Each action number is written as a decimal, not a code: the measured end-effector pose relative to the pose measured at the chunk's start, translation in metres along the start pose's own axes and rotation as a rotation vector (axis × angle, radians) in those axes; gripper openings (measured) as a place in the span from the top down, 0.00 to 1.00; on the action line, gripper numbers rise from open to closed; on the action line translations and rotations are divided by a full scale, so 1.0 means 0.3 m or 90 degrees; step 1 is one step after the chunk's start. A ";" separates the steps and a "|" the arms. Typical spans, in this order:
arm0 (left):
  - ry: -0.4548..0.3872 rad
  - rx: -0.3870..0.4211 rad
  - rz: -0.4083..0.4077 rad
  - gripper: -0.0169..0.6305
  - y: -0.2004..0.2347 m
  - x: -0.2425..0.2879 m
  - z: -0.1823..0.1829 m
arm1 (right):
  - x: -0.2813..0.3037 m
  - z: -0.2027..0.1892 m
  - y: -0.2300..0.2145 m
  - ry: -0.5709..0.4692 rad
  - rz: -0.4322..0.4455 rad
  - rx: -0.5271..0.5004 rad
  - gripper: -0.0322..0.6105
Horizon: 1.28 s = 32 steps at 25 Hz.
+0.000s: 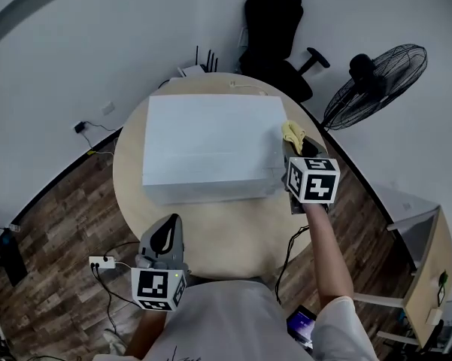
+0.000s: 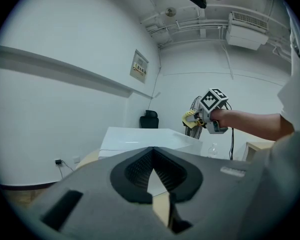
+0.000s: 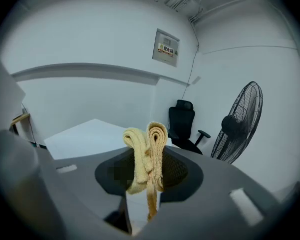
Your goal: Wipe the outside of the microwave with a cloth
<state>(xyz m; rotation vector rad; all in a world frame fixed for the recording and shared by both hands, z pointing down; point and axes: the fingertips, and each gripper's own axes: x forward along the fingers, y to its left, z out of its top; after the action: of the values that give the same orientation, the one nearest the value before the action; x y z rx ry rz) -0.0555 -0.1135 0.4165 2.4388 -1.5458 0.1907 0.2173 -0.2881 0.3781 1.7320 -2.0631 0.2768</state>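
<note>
The microwave (image 1: 210, 145) is a plain white box that fills most of a round wooden table (image 1: 233, 228). My right gripper (image 1: 295, 147) is shut on a folded yellow cloth (image 1: 293, 134) and holds it by the microwave's right side, near its far corner. In the right gripper view the cloth (image 3: 146, 154) bulges up between the jaws, with the microwave (image 3: 90, 134) to the left. My left gripper (image 1: 168, 228) hovers low over the table's front edge, shut and with nothing in it. The left gripper view shows the microwave (image 2: 140, 136) ahead and the right gripper (image 2: 197, 118) with the cloth (image 2: 189, 118).
A black office chair (image 1: 274, 32) and a standing fan (image 1: 376, 85) are behind the table to the right. A router (image 1: 195, 68) sits at the table's far edge. A power strip (image 1: 101, 262) lies on the floor at front left, and a wooden cabinet (image 1: 429, 277) is at the right.
</note>
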 end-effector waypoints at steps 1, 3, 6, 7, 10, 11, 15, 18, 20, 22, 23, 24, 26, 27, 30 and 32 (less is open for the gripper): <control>0.004 0.000 0.002 0.99 0.000 0.004 -0.003 | 0.035 0.011 -0.021 0.006 -0.001 0.007 0.77; 0.008 -0.001 0.008 0.99 0.001 0.012 -0.004 | 0.108 0.031 -0.061 0.020 0.000 0.019 0.77; 0.012 -0.007 0.017 0.99 0.003 0.029 -0.008 | 0.224 0.052 -0.105 0.041 0.008 0.035 0.77; 0.016 -0.006 0.019 0.99 0.002 0.032 -0.011 | 0.260 0.052 -0.115 0.049 0.013 0.044 0.77; 0.030 -0.005 0.022 0.99 -0.012 0.044 -0.019 | 0.339 0.062 -0.158 0.072 0.014 0.066 0.77; 0.033 -0.007 0.023 0.99 -0.018 0.051 -0.022 | 0.366 0.068 -0.173 0.078 0.013 0.069 0.77; 0.039 -0.019 0.030 0.99 -0.038 0.075 -0.020 | 0.473 0.072 -0.225 0.115 0.012 0.078 0.77; 0.049 -0.025 0.039 0.99 -0.041 0.104 -0.011 | 0.546 0.055 -0.251 0.147 0.015 0.072 0.77; 0.050 -0.027 0.053 0.99 -0.037 0.136 0.001 | 0.591 0.041 -0.267 0.166 0.020 0.067 0.77; 0.047 -0.029 0.076 0.99 -0.026 0.176 0.013 | 0.634 0.029 -0.275 0.175 0.028 0.073 0.77; 0.045 -0.027 0.086 0.99 -0.022 0.196 0.017 | 0.653 0.028 -0.276 0.177 0.031 0.074 0.77; 0.044 -0.024 0.093 0.99 -0.021 0.214 0.019 | 0.668 0.030 -0.277 0.176 0.031 0.072 0.77; 0.044 -0.017 0.097 0.99 -0.023 0.235 0.015 | 0.682 0.033 -0.278 0.176 0.026 0.069 0.77; 0.047 -0.017 0.094 0.99 -0.023 0.238 0.010 | 0.683 0.027 -0.277 0.178 0.025 0.075 0.77; 0.055 -0.013 0.068 0.99 -0.014 0.252 0.000 | 0.680 0.013 -0.267 0.181 0.022 0.103 0.78; 0.053 -0.013 0.044 0.99 -0.009 0.265 -0.003 | 0.683 0.017 -0.259 0.180 0.008 0.104 0.78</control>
<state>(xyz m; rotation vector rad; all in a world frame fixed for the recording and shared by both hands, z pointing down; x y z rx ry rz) -0.0190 -0.1813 0.4361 2.3323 -1.5895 0.2842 0.2659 -0.4874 0.4553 1.6617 -1.8890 0.6698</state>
